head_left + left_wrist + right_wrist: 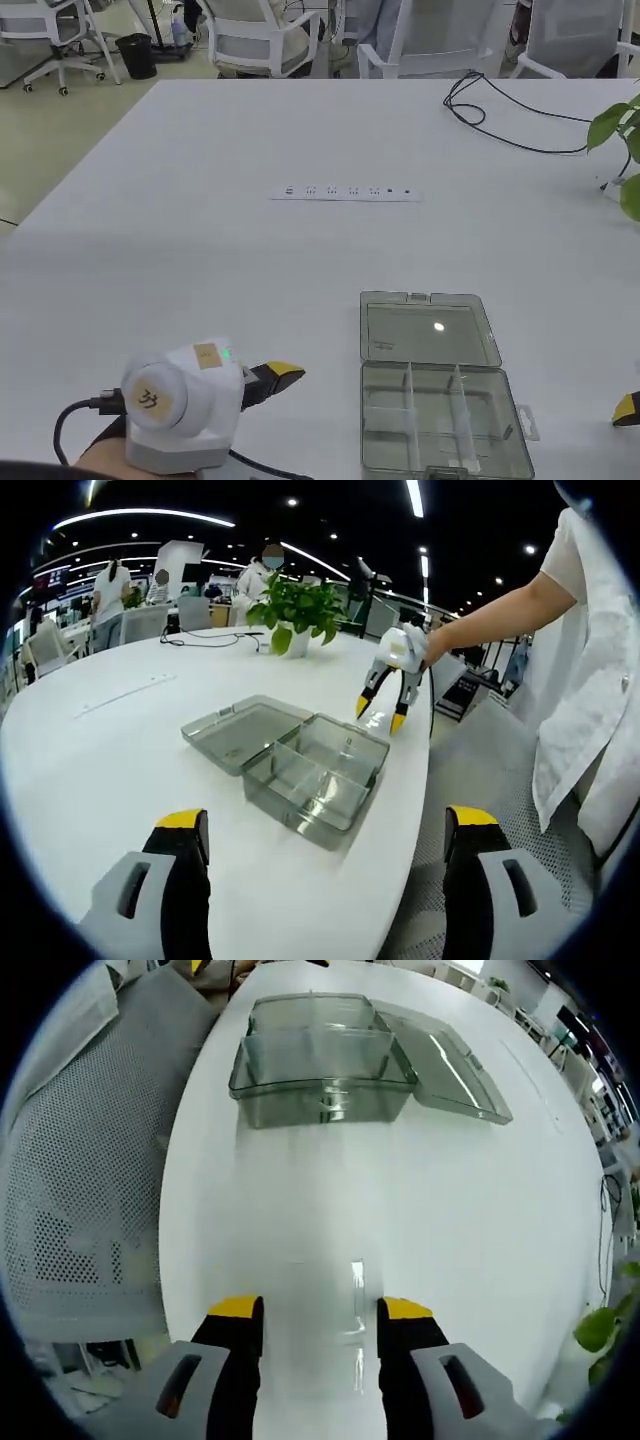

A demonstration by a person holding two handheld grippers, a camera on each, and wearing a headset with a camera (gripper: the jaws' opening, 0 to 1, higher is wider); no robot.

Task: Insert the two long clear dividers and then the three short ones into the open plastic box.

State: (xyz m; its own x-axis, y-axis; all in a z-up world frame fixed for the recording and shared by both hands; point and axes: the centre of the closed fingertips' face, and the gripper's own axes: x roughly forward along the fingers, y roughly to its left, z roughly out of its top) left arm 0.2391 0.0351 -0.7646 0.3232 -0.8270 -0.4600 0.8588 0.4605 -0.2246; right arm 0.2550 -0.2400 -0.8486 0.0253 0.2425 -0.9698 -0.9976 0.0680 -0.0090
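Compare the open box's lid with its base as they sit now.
The lid lies flat with nothing in it, while the base holds upright clear dividers. The lid is shallow, and the base has taller walls. In the head view the lid sits on the far side and the base on the near side. Both are smoky clear plastic, joined along one edge, and rest on the white table.

The open smoke-grey translucent plastic box (pixel 400 335), lower right of the head view, contains colourless clear dividers (pixel 408 395). The plain white table (pixel 250 130) has no pattern. The left gripper (pixel 325 818) and the right gripper (pixel 320 1308) have black fingers with yellow tips. The tan round sticker (pixel 150 400), lower left, carries dark marks. The thin black cable (pixel 466 110) and the green plant leaves (pixel 625 130) are at upper right. The grey chair mesh (pixel 90 1210) has a fine dot pattern.
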